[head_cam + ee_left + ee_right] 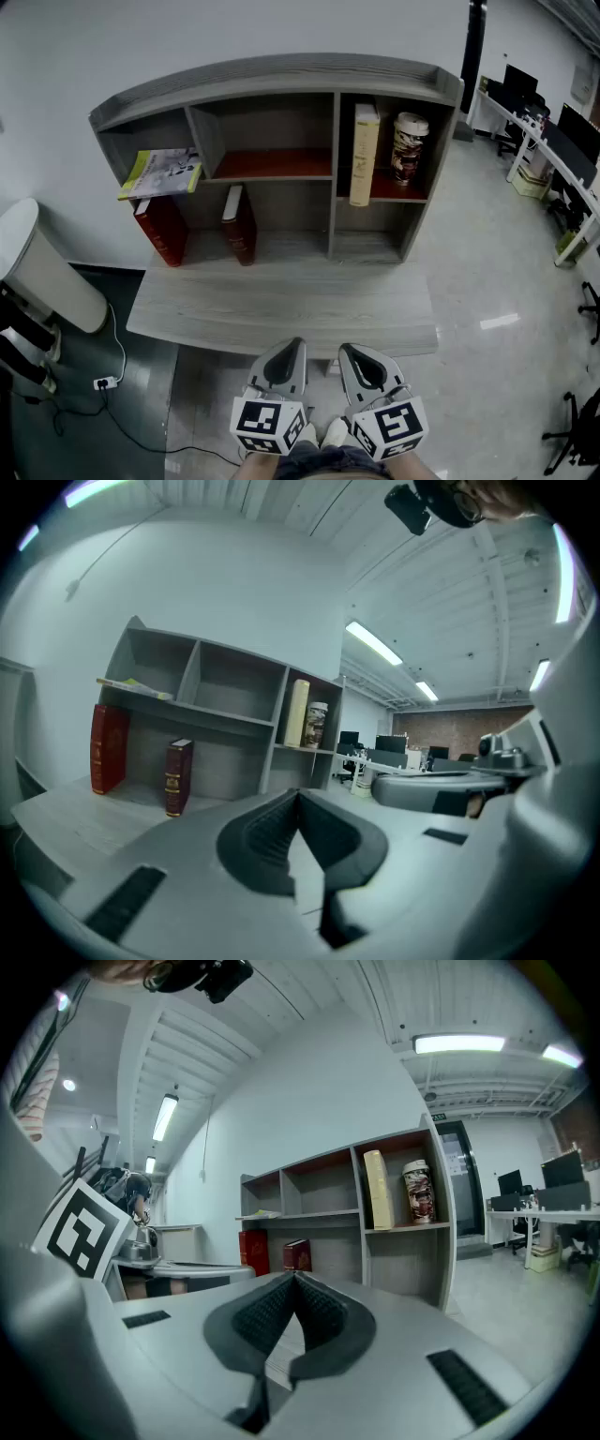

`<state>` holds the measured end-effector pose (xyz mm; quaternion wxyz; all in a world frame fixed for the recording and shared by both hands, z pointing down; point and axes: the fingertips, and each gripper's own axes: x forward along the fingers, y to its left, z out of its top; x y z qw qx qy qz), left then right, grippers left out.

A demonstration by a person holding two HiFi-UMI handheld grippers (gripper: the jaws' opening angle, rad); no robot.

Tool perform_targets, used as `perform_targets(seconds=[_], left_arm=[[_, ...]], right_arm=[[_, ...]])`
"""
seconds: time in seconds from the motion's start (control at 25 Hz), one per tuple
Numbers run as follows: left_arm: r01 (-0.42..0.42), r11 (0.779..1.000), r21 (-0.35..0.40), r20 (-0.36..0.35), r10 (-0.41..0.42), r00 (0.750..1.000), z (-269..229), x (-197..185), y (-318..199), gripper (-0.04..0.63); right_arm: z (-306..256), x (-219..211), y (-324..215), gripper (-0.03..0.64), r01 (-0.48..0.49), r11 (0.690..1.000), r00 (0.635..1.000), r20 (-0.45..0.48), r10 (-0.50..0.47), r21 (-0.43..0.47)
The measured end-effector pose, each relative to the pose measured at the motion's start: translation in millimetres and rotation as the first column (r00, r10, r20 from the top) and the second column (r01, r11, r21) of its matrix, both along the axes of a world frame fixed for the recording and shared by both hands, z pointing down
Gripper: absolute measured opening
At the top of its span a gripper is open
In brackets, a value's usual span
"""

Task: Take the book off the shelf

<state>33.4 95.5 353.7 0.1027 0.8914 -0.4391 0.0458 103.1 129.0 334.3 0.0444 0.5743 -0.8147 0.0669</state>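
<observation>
A grey shelf unit [272,89] stands on a grey table [281,305]. In its upper right compartment a tall cream book [364,155] stands beside a printed can [409,147]. A red book [161,228] and a dark red book [239,223] stand in the lower bays, and a yellow-green magazine [159,173] lies on the upper left shelf. My left gripper [291,347] and right gripper [349,351] hang side by side just short of the table's front edge, both shut and empty. The left gripper [298,797] faces the dark red book [177,777]. The right gripper [294,1279] points towards the shelf, with the cream book [377,1190] to its upper right.
A white cylindrical unit [47,272] stands left of the table, with a cable and plug block [103,382] on the dark floor below it. Office desks with monitors [562,141] and chairs line the right side across a shiny floor.
</observation>
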Motion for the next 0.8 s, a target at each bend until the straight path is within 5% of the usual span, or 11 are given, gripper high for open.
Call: perform_targets(seconds=[0.8], left_arm=[[0.065, 0.998, 0.005, 0.01, -0.065, 0.998, 0.7, -2.1, 0.8, 0.012]], right_arm=[[5.3, 0.7, -3.1, 0.008, 0.052, 0.999, 0.999, 0.016, -0.052, -0.008]])
